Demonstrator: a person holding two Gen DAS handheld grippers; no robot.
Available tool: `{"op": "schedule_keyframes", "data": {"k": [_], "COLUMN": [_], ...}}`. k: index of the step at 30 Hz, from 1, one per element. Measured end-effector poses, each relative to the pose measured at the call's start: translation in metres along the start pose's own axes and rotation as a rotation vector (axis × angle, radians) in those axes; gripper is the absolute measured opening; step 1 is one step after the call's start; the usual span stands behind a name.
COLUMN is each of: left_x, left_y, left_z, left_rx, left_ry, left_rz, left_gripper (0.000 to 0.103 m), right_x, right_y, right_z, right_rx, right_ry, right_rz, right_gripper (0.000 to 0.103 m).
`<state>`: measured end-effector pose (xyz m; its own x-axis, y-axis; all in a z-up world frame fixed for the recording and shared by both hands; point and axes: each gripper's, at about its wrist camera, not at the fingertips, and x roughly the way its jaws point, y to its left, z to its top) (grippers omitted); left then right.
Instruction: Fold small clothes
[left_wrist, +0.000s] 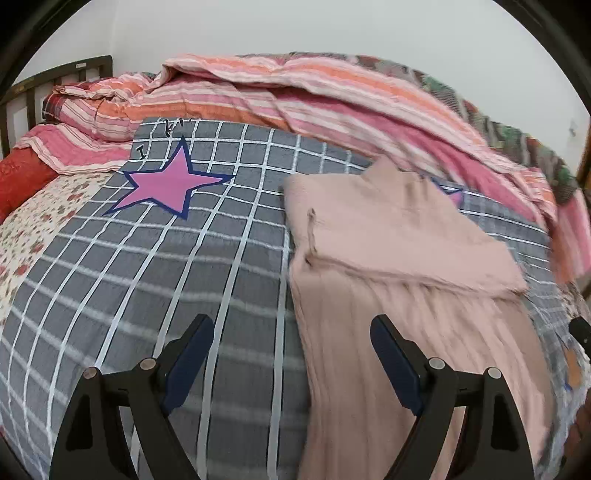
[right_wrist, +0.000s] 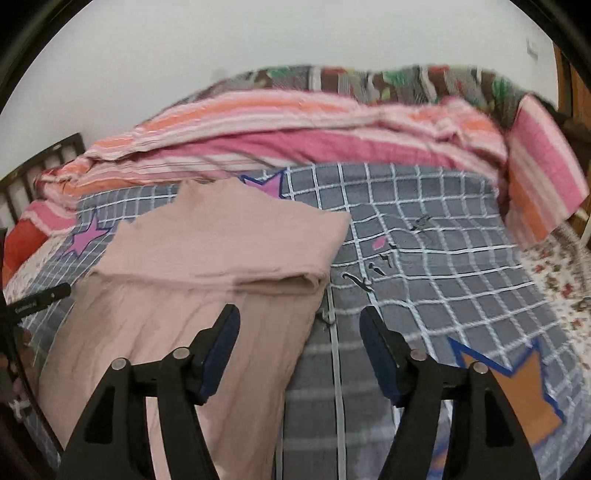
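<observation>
A: How are the two tools held?

B: Both tilt down toward the bed. The left hand-held gripper (left_wrist: 291, 328) sits at the bottom of its frame, jaws spread wide and holding nothing; its right finger hangs over the pink garment (left_wrist: 399, 258), its left over the grey checked bedspread (left_wrist: 184, 266). The right hand-held gripper (right_wrist: 299, 317) is also released, with nothing between its jaws, over the garment's right edge.

A: And the garment?

B: It lies flat on the bedspread, its upper part folded down over a ribbed lower part. The edges are blurred, so I cannot say whether it is a sweater.

A: The room?

B: A pink star (left_wrist: 170, 184) is printed at upper left, a striped quilt (left_wrist: 295, 88) is bunched along the far side against a white wall (left_wrist: 295, 26), and a dark headboard (left_wrist: 55, 74) stands at far left.
</observation>
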<state>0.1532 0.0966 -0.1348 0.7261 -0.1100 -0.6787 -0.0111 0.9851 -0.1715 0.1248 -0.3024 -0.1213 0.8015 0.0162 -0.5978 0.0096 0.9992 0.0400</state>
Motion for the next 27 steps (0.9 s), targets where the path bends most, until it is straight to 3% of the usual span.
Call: {"op": "schedule_keyframes", "data": {"k": [6,11,15,21,22,25,27], "left_x": [-0.041,-0.065,-0.072,-0.066,-0.064,-0.061,-0.058], "left_y": [0.012,0.013,0.015,0.019,0.019,0.015,0.013], "left_z": [-0.031,-0.066,-0.1,-0.137,-0.139,-0.137,-0.134], "left_rx": [-0.023,0.005,0.019,-0.003,-0.012,-0.026,-0.042], "left_ry": [0.021,0.041,0.056,0.107,0.109,0.111,0.116], "left_rz": [-0.082,-0.119,-0.122,-0.172,-0.171,-0.167,-0.157], "left_gripper": [0.085,0.085,0.085,0.069,0.061,0.06,0.053], "right_x": [-0.045,-0.06,-0.067,-0.067,-0.066,-0.057,-0.052], "right_y": [0.016,0.005,-0.001,0.001,0.004,0.016,0.023], "right_z": [-0.031,-0.061,-0.09,-0.141,-0.147,-0.157,-0.159], "right_rx": [-0.05,0.026,0.064,0.105,0.109,0.101,0.093], "right_ry": [-0.015,0.056,0.095,0.175,0.18,0.212,0.211], "right_rz": [-0.015,0.075,0.124,0.195,0.199,0.207,0.194], "right_gripper": [0.067,0.066,0.055,0.05,0.049,0.043,0.039]}}
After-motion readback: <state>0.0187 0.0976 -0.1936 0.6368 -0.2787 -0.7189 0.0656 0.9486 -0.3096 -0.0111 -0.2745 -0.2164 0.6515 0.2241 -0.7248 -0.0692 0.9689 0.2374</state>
